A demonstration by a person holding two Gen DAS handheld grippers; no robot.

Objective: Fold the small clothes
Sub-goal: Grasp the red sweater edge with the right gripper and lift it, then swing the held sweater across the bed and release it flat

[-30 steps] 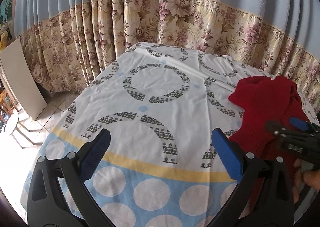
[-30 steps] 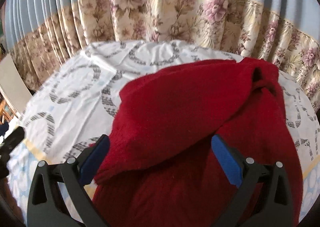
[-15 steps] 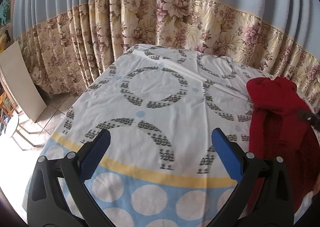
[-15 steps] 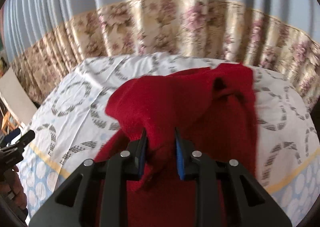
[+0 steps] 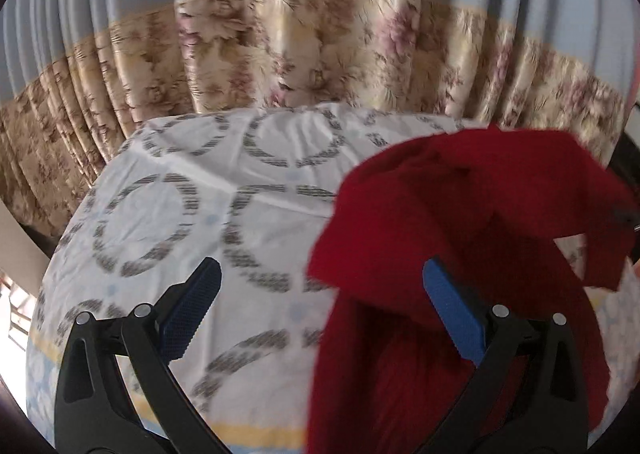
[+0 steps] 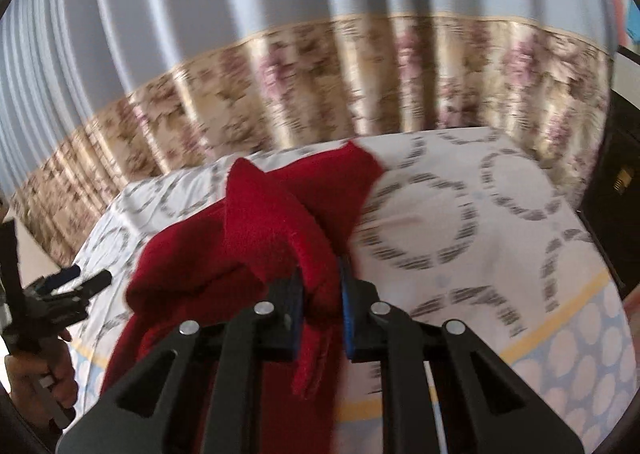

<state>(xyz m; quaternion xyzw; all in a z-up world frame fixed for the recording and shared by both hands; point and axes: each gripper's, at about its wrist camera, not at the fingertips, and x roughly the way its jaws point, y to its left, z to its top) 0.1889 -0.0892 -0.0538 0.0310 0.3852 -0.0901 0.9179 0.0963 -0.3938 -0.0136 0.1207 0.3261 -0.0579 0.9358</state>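
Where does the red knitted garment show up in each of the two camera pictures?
Left wrist view: red knitted garment fills the right half, draped behind the right finger.
Right wrist view: it sits centre-left, pinched between the fingers.
Shared landmark: the white ring-patterned sheet.

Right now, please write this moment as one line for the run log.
right gripper: closing on pinched fold of red garment, lifted | left gripper: open, holds nothing | garment partly on patterned sheet | fold not yet done
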